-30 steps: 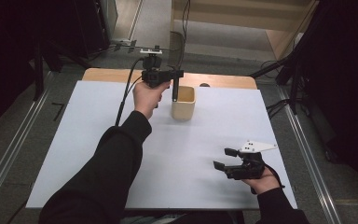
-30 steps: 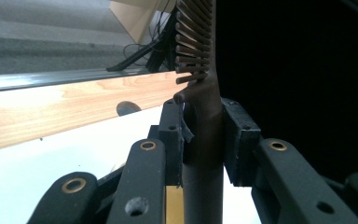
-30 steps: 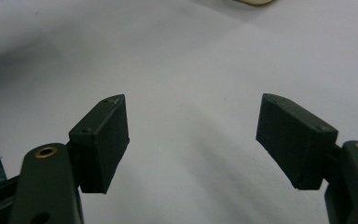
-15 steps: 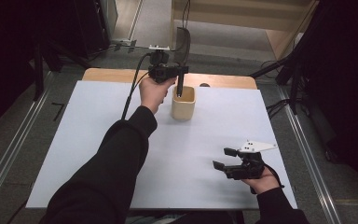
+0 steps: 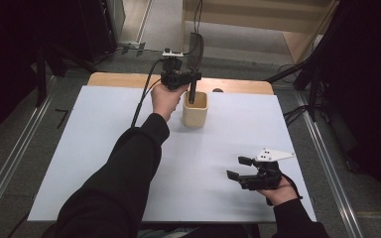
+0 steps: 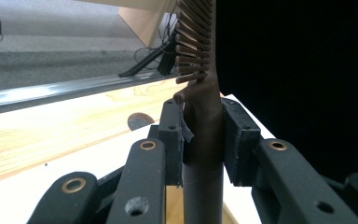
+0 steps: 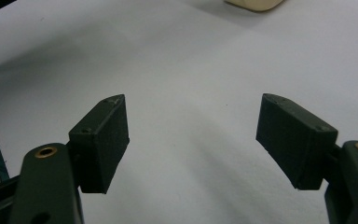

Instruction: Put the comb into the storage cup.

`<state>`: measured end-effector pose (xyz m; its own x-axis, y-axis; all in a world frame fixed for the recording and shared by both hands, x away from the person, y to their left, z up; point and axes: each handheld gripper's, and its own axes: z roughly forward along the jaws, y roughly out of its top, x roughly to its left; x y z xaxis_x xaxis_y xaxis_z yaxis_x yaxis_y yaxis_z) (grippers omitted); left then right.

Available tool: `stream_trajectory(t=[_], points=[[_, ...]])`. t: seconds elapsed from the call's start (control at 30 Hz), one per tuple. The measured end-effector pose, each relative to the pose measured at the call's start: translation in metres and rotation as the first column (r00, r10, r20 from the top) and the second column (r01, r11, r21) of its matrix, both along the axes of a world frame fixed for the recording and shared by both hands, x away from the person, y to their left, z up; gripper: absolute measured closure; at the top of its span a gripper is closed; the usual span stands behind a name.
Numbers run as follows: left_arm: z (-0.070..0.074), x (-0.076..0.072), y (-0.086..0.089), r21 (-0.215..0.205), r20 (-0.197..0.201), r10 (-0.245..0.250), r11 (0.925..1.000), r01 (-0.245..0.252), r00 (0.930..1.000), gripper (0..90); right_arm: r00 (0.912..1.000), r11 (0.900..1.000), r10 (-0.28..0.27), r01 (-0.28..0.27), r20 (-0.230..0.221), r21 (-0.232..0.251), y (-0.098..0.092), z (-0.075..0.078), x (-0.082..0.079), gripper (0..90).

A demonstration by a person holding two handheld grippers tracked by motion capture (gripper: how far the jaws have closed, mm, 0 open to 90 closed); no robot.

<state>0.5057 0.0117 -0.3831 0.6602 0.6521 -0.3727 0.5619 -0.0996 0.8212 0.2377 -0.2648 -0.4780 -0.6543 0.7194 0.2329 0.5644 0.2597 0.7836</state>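
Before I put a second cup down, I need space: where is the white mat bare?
Bare: the mat's whole left side beyond the sleeve, and the middle between cup and right gripper. Crowded: the far middle, where the left gripper holds a comb over the cup.

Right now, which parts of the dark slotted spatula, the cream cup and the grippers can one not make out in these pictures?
- Dark slotted spatula: in the left gripper view the top edge cuts off its head and the bottom edge its lower handle.
- Cream square cup: in the high view its inside bottom is hidden by its own walls; whether the handle touches it is unclear.
- Left gripper: in the high view too small to see its pads.
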Motion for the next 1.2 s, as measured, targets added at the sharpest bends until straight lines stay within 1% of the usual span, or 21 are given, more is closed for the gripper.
stream_trajectory(t=[0.13, 0.17, 0.37, 0.43, 0.47, 0.53, 0.6, 0.7, 0.87, 0.93, 1.0, 1.2], points=[[-0.002, 0.000, -0.001, 0.002, 0.002, -0.007, 1.0000, 0.007, 1.0000, 72.9, 1.0000, 1.000, -0.003, 0.003, -0.001, 0.002, 0.000, 0.000, 0.000, 23.5], [-0.004, 0.000, -0.001, -0.006, 0.001, -0.007, 1.0000, 0.007, 1.0000, 72.9, 1.0000, 1.000, -0.002, 0.002, 0.000, 0.002, 0.000, 0.000, 0.000, 23.5], [-0.011, -0.001, 0.001, -0.009, -0.006, -0.006, 0.9999, 0.006, 1.0000, 72.9, 1.0000, 1.000, -0.003, 0.003, -0.002, 0.003, 0.000, 0.000, 0.001, 23.5], [-0.012, -0.001, 0.001, -0.008, -0.008, -0.008, 0.9999, 0.008, 0.9999, 72.9, 1.0000, 1.000, -0.003, 0.003, -0.001, 0.002, 0.000, 0.000, 0.001, 23.5], [-0.014, -0.001, -0.001, 0.005, -0.008, -0.014, 0.9999, 0.014, 0.9999, 72.8, 1.0000, 1.000, -0.003, 0.003, -0.001, 0.002, 0.000, -0.001, 0.001, 23.5], [-0.015, -0.002, -0.002, 0.010, -0.006, -0.020, 0.9997, 0.020, 0.9998, 72.8, 1.0000, 1.000, -0.003, 0.003, -0.001, 0.002, 0.000, 0.000, 0.001, 23.5], [-0.018, -0.003, -0.002, 0.001, -0.005, -0.024, 0.9997, 0.024, 0.9997, 72.8, 1.0000, 1.000, -0.002, 0.002, -0.001, 0.003, 0.000, 0.000, 0.001, 23.5], [-0.022, -0.003, -0.003, 0.003, -0.013, -0.020, 0.9998, 0.020, 0.9997, 72.9, 1.0000, 1.000, -0.003, 0.003, -0.002, 0.003, 0.000, 0.000, 0.001, 23.5], [-0.027, -0.004, -0.001, 0.016, -0.009, -0.021, 0.9997, 0.021, 0.9997, 72.8, 1.0000, 1.000, -0.001, 0.001, -0.001, 0.002, 0.000, 0.000, 0.001, 23.5], [-0.029, -0.004, 0.000, 0.006, -0.009, -0.020, 0.9998, 0.020, 0.9998, 72.8, 1.0000, 1.000, -0.004, 0.004, -0.004, 0.003, 0.000, 0.000, 0.001, 23.5], [-0.030, -0.004, 0.001, 0.007, -0.011, -0.021, 0.9998, 0.021, 0.9997, 72.8, 1.0000, 1.000, -0.004, 0.004, -0.004, 0.003, 0.000, 0.000, 0.001, 23.5], [-0.035, -0.006, 0.001, 0.020, -0.002, -0.028, 0.9994, 0.028, 0.9996, 72.8, 1.0000, 1.000, -0.003, 0.003, -0.004, 0.003, 0.001, 0.000, 0.001, 23.5]])
